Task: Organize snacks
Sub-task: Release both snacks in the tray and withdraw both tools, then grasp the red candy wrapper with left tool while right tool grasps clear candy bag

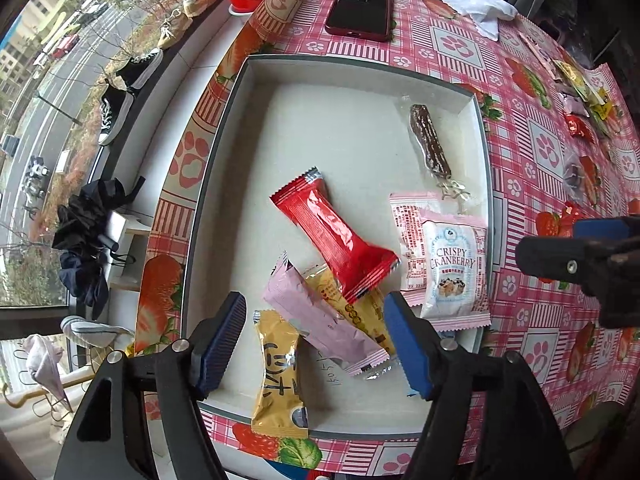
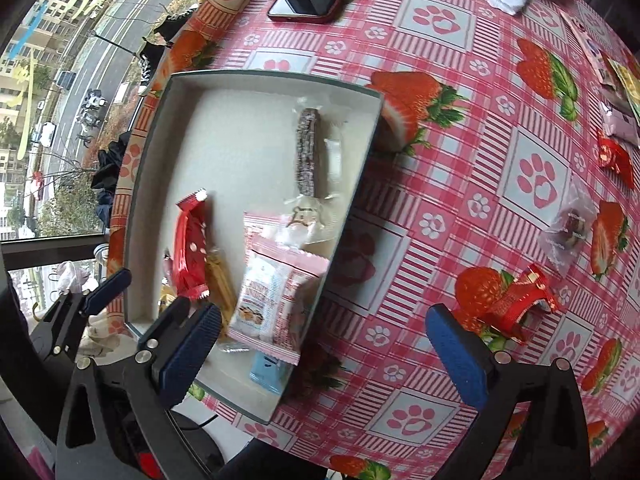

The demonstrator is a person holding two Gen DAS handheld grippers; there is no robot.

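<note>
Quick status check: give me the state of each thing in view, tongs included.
left tongs: open, empty, over the box
right tongs: open, empty
box: lidless, partly filled
red packet: sealed, in box, atop yellow packet
cranberry packet: sealed, in box
chocolate stick: wrapped, in box
phone: screen dark
red candy: on table, outside box

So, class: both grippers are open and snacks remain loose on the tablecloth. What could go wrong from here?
1. The right gripper hangs over the box's rim; lowering could knock the box.
2. The yellow packet overhangs the near rim and could slide out.
3. The clear-wrapped candy on the tablecloth looks slippery and may escape the grip.
</note>
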